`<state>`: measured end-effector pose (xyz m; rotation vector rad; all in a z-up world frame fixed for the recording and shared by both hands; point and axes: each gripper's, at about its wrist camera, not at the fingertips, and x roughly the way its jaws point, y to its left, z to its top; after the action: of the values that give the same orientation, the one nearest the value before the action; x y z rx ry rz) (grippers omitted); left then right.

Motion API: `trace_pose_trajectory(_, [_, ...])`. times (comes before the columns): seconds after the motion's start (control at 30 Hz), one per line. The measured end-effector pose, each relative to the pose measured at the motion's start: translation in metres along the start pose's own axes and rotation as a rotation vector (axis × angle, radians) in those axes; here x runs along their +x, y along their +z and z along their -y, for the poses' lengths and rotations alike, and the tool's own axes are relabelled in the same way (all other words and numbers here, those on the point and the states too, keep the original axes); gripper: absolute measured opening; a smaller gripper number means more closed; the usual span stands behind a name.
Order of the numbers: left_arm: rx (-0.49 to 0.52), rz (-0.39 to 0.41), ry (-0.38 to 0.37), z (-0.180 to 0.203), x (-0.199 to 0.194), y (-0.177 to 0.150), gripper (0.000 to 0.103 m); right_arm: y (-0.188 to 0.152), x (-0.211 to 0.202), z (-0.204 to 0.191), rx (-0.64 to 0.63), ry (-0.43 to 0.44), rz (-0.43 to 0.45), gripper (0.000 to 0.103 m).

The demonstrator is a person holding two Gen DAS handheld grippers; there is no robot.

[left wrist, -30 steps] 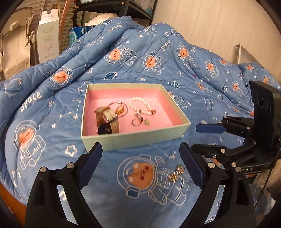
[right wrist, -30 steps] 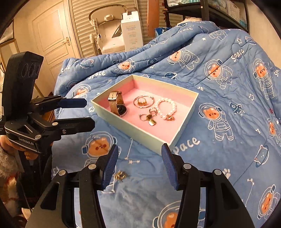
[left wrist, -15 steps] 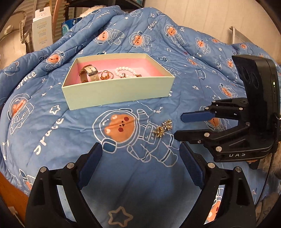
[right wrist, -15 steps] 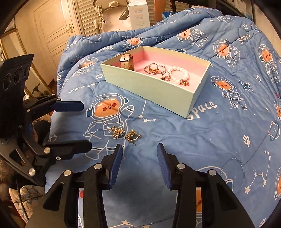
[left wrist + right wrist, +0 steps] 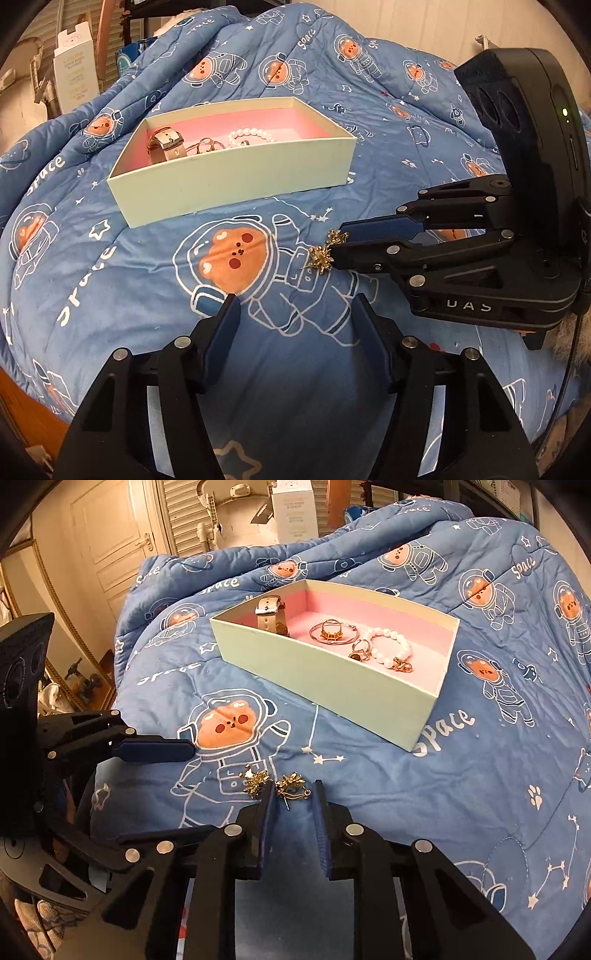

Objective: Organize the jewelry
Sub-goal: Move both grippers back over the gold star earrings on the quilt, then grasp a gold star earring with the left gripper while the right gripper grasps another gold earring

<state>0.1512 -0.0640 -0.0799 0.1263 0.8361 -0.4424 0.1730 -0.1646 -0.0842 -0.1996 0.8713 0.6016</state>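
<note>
Both my grippers came down closer to blanket (image 5: 424, 794) — box (image 5: 236, 188) now sits farther up in both views. My right gripper (image 5: 293, 797) has just been closing, jaws narrowed around one gold earring (image 5: 291, 786), pads not yet pressing it. Second earring (image 5: 255, 780) now just outside its left finger. My left gripper (image 5: 295, 314) has just been closing too — nothing between jaws.

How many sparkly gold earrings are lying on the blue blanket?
2. One earring lies just left of the right gripper; the other earring sits between its fingertips. Both are outside the box. Others may hide in folds.
</note>
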Motion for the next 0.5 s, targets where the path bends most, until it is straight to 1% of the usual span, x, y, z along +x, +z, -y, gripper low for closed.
trace_pose_trajectory(0.17, [0.013, 0.0, -0.004, 0.004, 0.004, 0.005, 0.055, 0.0, -0.001, 0.002, 0.02, 0.003, 0.007, 0.018])
trace_pose_trajectory(0.2, [0.013, 0.0, -0.005, 0.004, 0.006, 0.006, 0.052, 0.0, -0.001, 0.003, 0.028, 0.0, 0.01, 0.018])
trace_pose_trajectory(0.3, [0.01, -0.005, -0.011, 0.004, 0.01, 0.012, 0.047, -0.002, -0.006, 0.008, 0.078, -0.02, 0.018, 0.018])
trace_pose_trajectory(0.4, [0.014, -0.015, -0.01, 0.006, 0.018, 0.019, 0.045, -0.008, -0.012, 0.016, 0.14, -0.036, 0.025, 0.018])
trace_pose_trajectory(0.47, [0.025, -0.019, -0.006, 0.009, 0.023, 0.022, 0.043, -0.013, -0.015, 0.019, 0.156, -0.054, 0.024, 0.018])
trace_pose_trajectory(0.5, [0.028, -0.022, -0.005, 0.01, 0.025, 0.024, 0.04, -0.016, -0.017, 0.019, 0.158, -0.061, 0.027, 0.018])
